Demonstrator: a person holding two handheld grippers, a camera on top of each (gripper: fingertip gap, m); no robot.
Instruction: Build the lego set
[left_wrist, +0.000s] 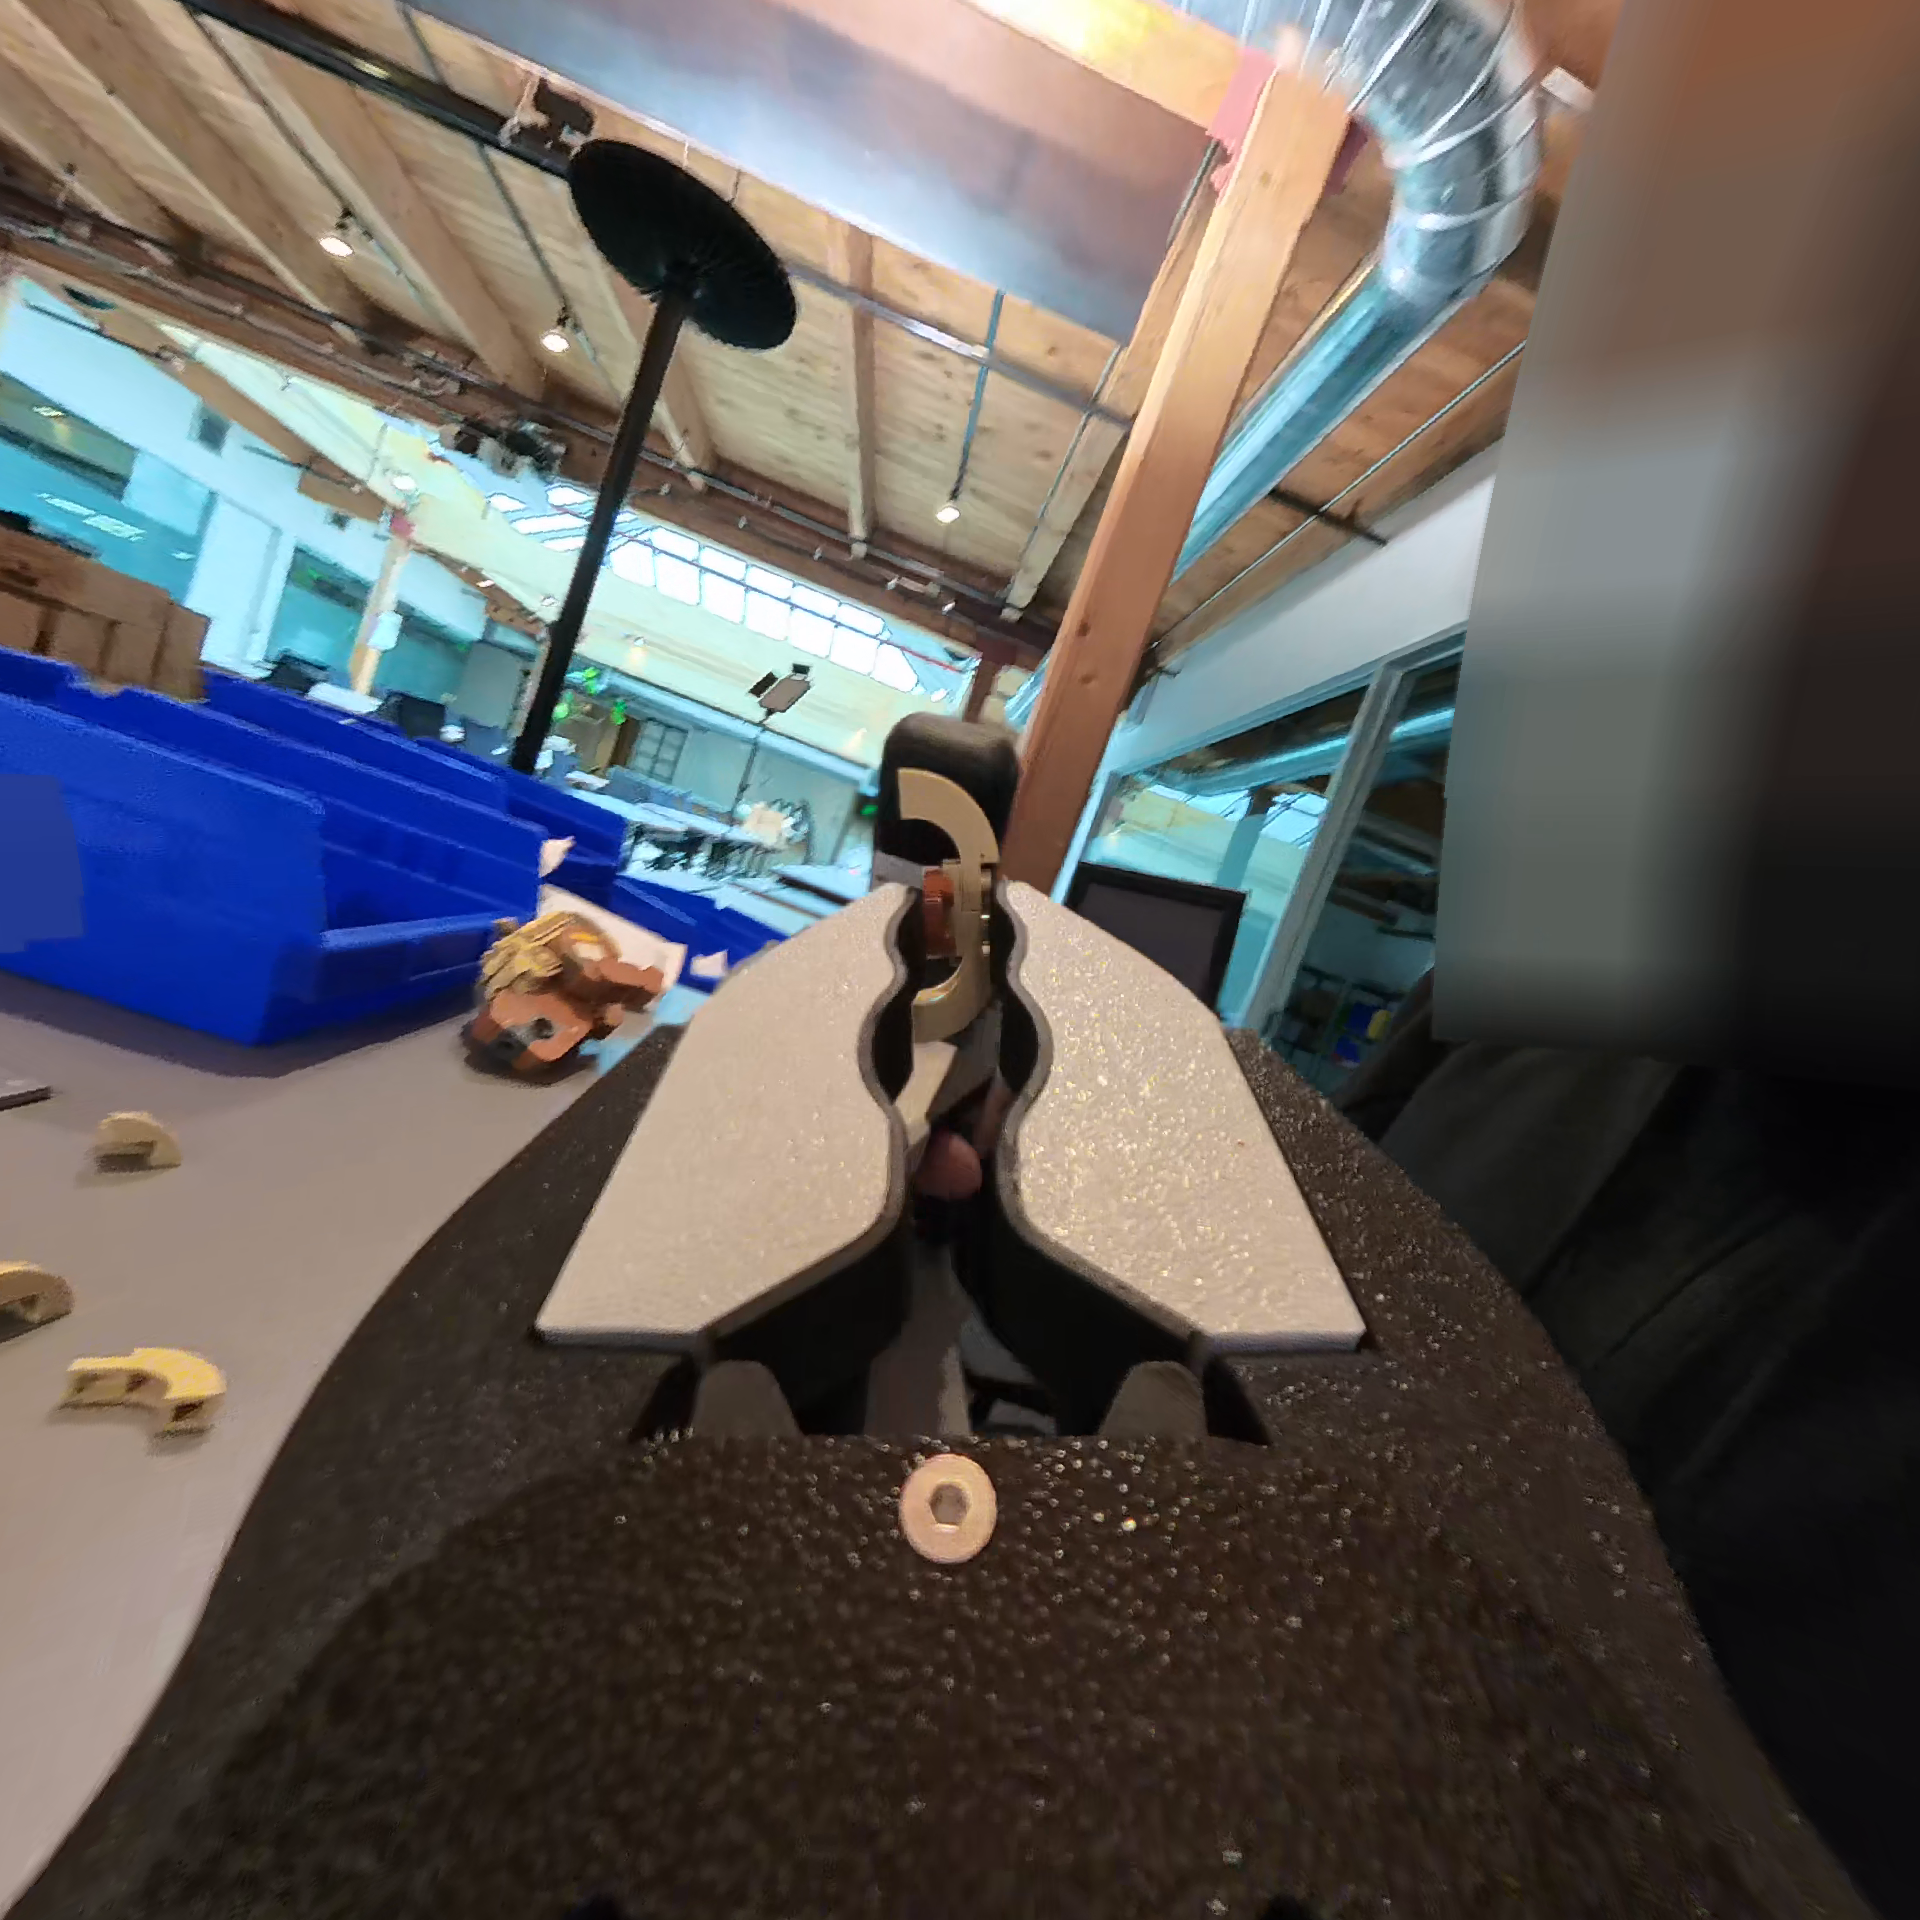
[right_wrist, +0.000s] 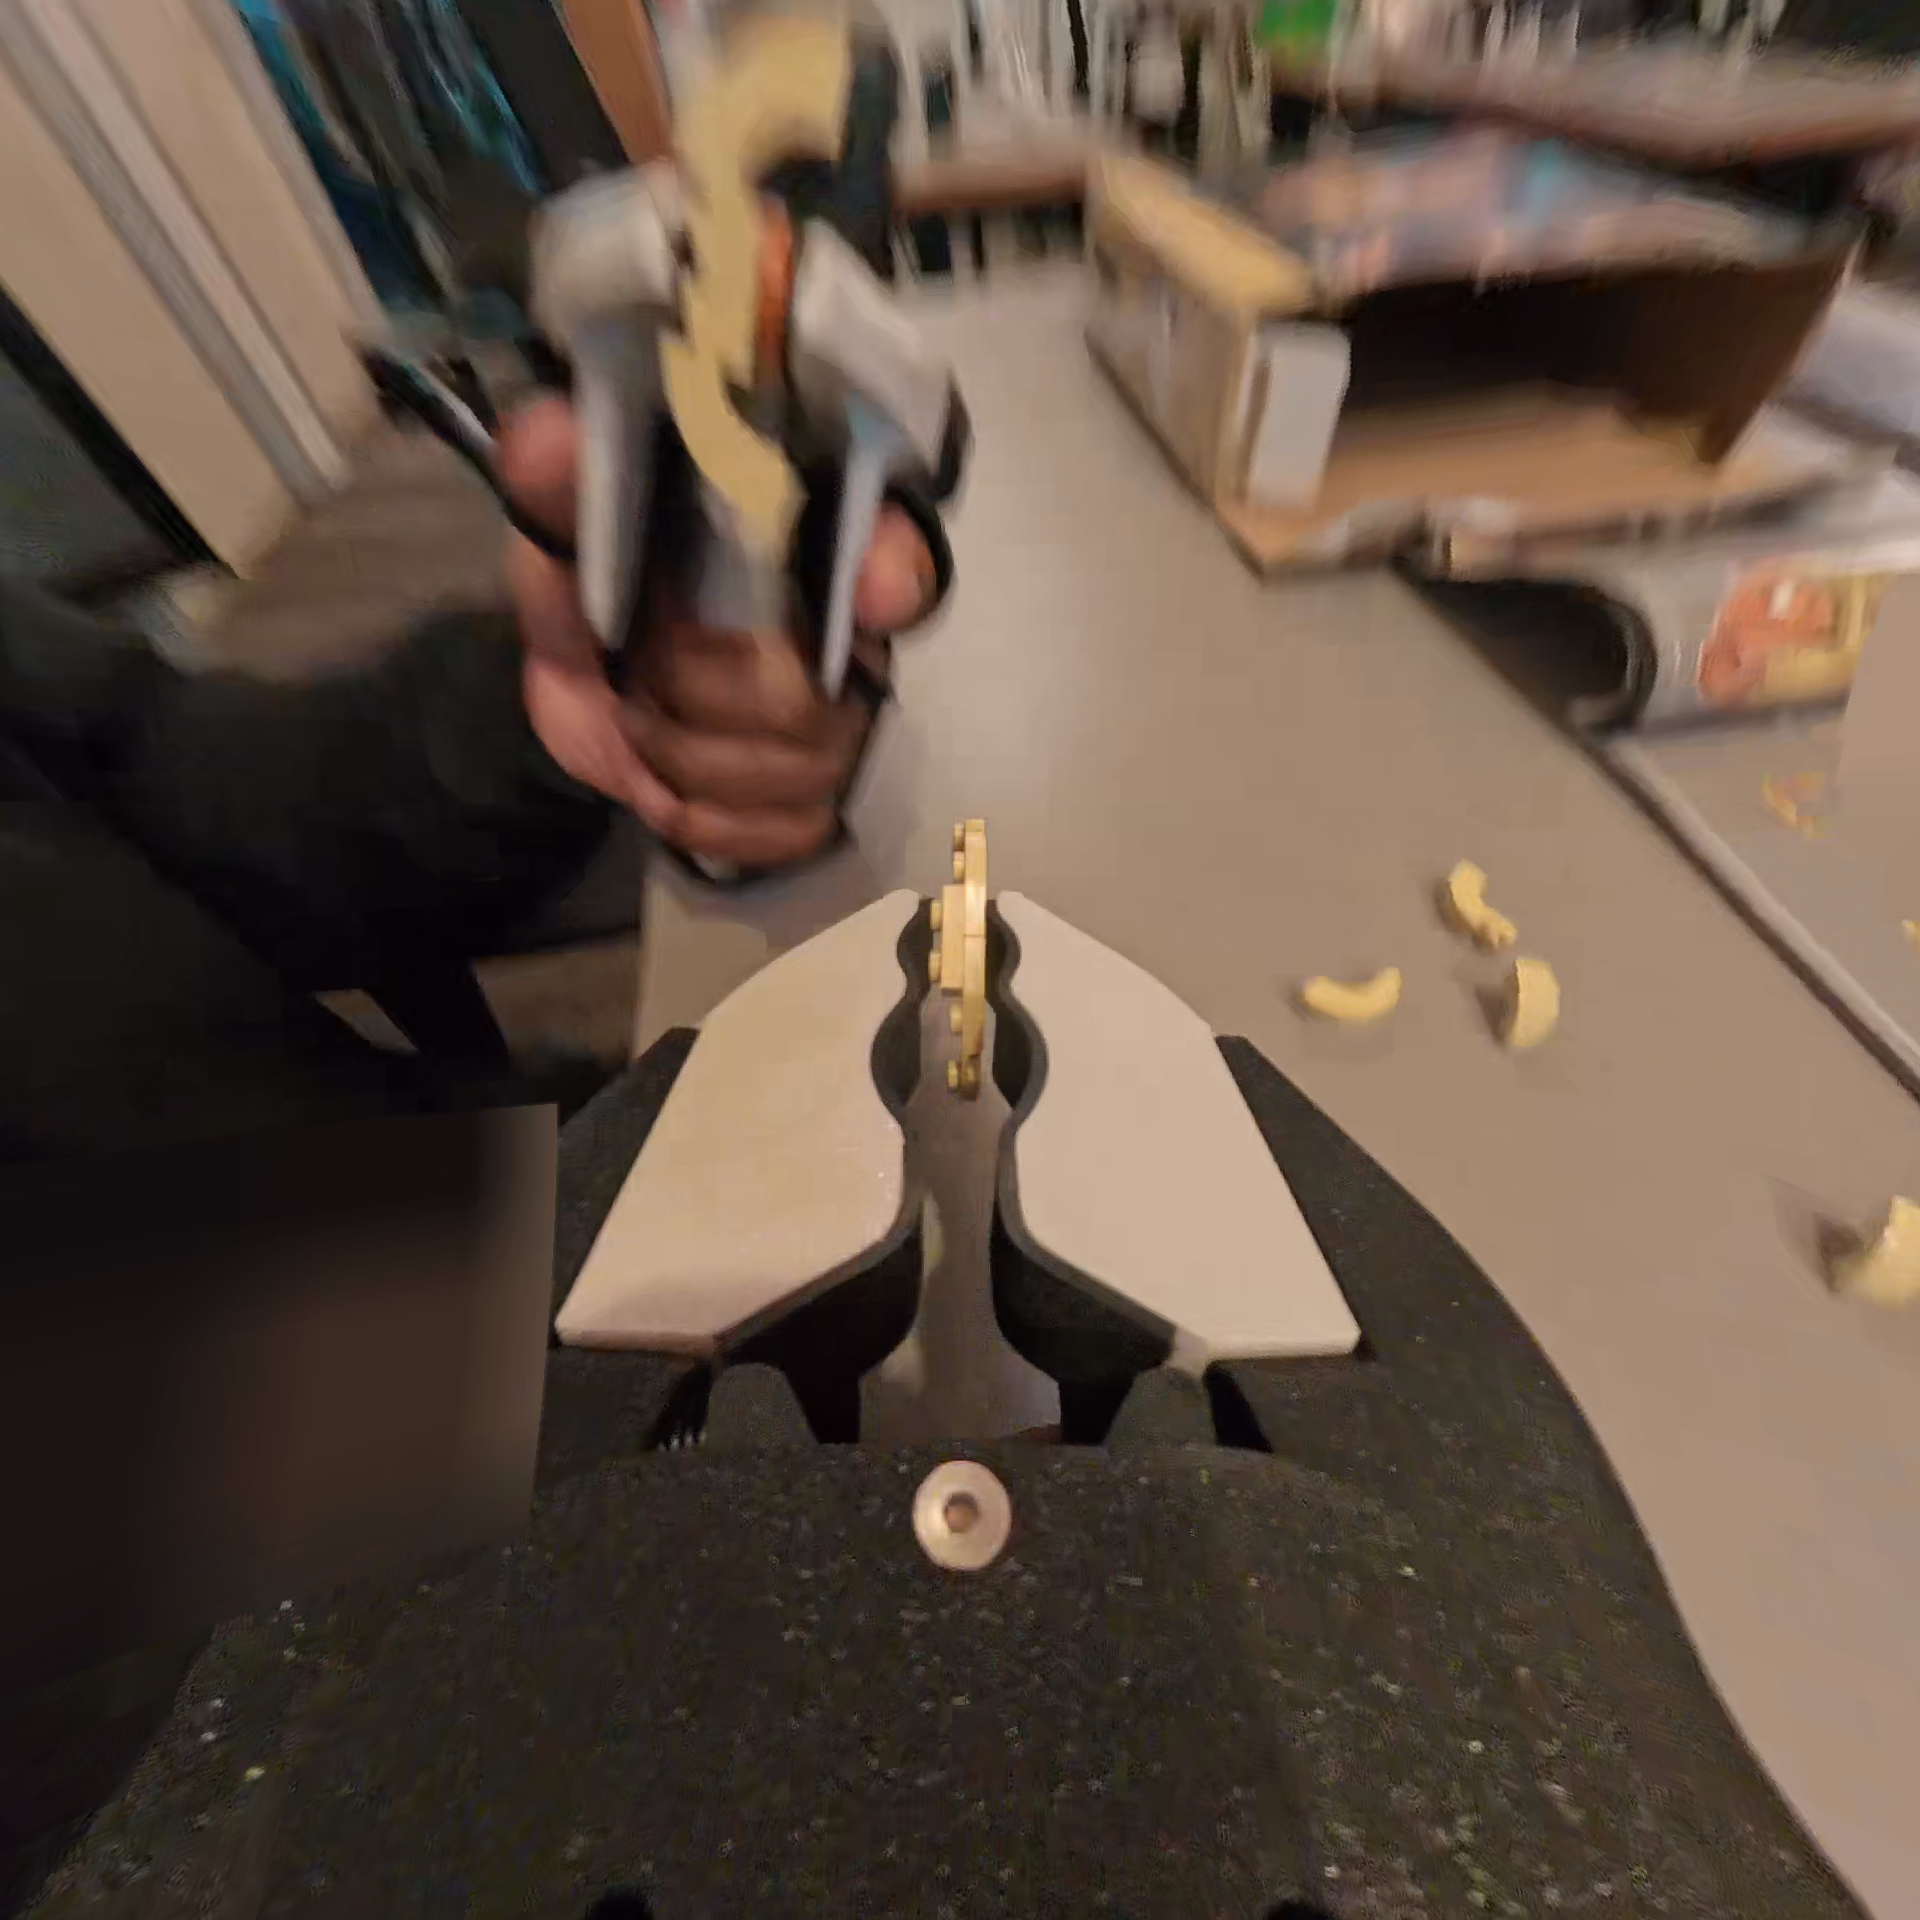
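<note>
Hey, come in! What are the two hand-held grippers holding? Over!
Left hand-held gripper: shut on tan-and-brown brick piece. Right hand-held gripper: shut on tan studded piece. Loose tan pieces on table.

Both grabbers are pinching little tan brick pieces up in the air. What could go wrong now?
1. The right gripper pinches its thin tan studded piece only by the edge, so it might twist or slip out.
2. The left gripper holds a tan arch with a brown bit high above the table; pushing the parts together could pop it loose and drop it.
3. The right view is blurred, so lining them up could miss.
</note>
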